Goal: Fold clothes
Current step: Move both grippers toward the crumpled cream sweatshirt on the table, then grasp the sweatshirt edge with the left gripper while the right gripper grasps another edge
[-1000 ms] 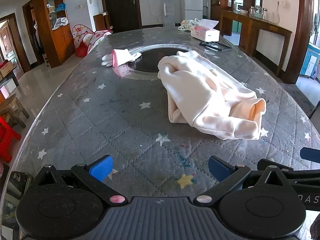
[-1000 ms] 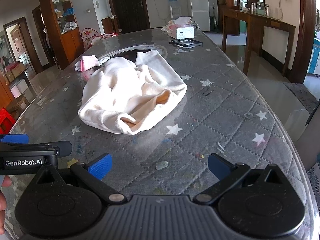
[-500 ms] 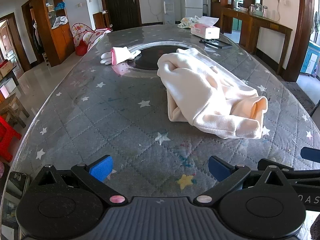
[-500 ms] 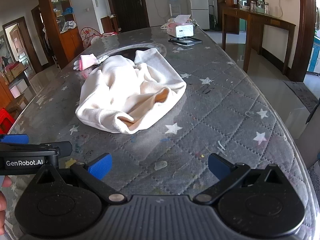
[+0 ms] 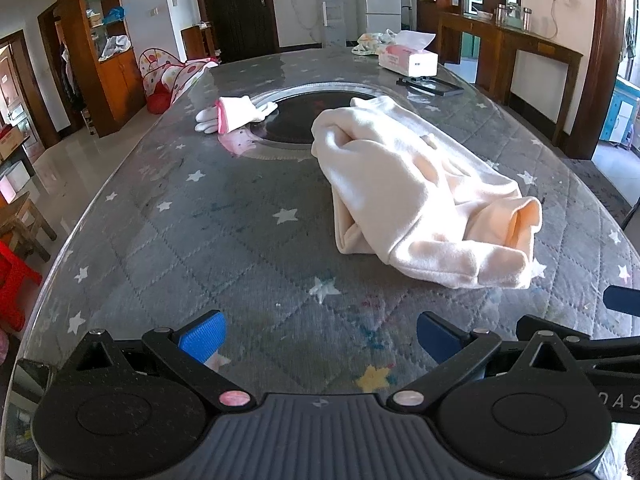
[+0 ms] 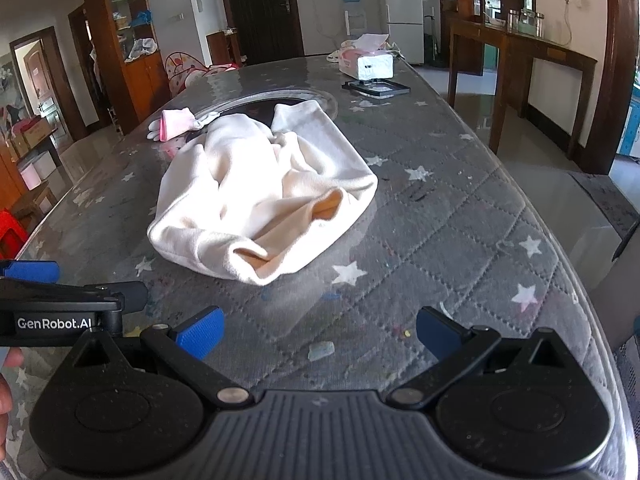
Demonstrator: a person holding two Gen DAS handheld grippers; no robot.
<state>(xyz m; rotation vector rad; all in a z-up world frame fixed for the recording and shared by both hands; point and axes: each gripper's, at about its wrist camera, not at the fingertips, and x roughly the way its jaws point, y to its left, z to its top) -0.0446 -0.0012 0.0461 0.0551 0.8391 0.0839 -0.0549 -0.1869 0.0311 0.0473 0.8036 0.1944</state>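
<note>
Grey star-quilted bench (image 5: 224,216) carries a crumpled cream garment (image 5: 416,192) mid-surface; left gripper (image 5: 320,338) and right gripper (image 6: 320,334) hover near its near edge, fingers wide, empty.

Grey star-quilted table (image 5: 224,232) under a glossy sheet, dark round inset (image 5: 304,120) at centre. Cream garment (image 5: 404,184) lies crumpled at the inset's five o'clock, pink-cuffed gloves (image 5: 234,113) at nine, tissue box (image 5: 407,58) and black tray (image 5: 430,85) towards one o'clock.

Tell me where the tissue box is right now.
The tissue box sits at the table's far end, right of centre in both wrist views, just behind the flat black tray and well beyond the cream garment.
</note>
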